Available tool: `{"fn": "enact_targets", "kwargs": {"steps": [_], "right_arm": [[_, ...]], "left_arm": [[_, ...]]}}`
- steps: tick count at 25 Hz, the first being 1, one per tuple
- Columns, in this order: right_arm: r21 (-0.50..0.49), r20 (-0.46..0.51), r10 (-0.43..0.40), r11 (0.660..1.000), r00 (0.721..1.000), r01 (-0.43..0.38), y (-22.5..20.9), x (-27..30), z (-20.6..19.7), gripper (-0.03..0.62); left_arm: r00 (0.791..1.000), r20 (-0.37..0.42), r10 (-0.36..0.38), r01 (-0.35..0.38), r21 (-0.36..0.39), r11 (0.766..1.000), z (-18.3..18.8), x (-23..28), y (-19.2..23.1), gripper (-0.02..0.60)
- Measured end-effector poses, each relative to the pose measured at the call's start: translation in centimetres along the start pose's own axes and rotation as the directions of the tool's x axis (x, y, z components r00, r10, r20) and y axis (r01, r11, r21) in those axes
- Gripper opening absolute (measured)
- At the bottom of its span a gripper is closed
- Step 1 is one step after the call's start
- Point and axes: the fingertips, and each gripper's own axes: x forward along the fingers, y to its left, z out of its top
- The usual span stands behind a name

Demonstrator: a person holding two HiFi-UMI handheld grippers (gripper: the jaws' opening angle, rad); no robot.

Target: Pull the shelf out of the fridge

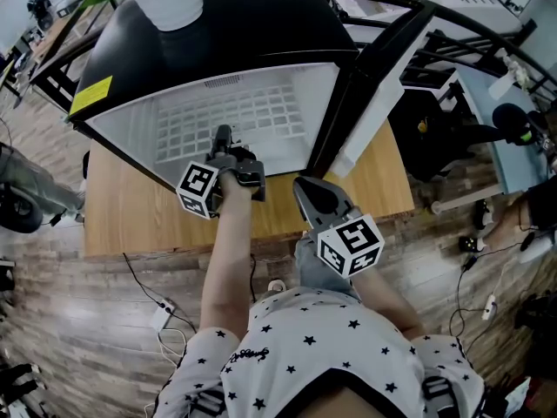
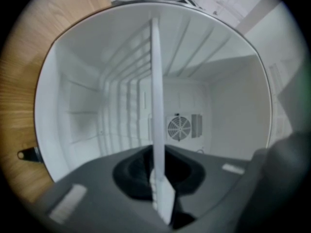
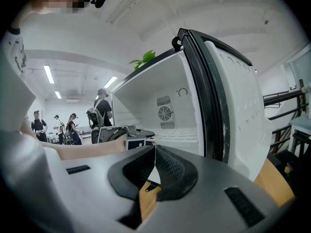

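Left gripper (image 2: 158,171): I see its jaws clamped on the shelf (image 2: 155,81) by its edge.
Shelf: inside the fridge (image 1: 218,33), seemingly not far out; depth is hard to judge.
Right gripper (image 3: 155,149): jaws together, empty, beside the door (image 3: 233,106).

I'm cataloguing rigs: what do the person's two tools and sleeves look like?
The left tool and right tool are grey, each bearing a white cube with black square markers. The shirt is white, short-sleeved, with black stars.
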Motion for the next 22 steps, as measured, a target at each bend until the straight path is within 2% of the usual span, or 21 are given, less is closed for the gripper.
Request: {"fn": "enact_targets", "kwargs": {"steps": [22], "right_arm": [[-0.011, 0.013, -0.003, 1.0, 1.0, 0.003, 2.1, -2.1, 0.0, 0.021]], "left_arm": [[1.0, -0.015, 0.003, -0.003, 0.004, 1.0, -0.9, -3.3, -0.1, 0.032]]}}
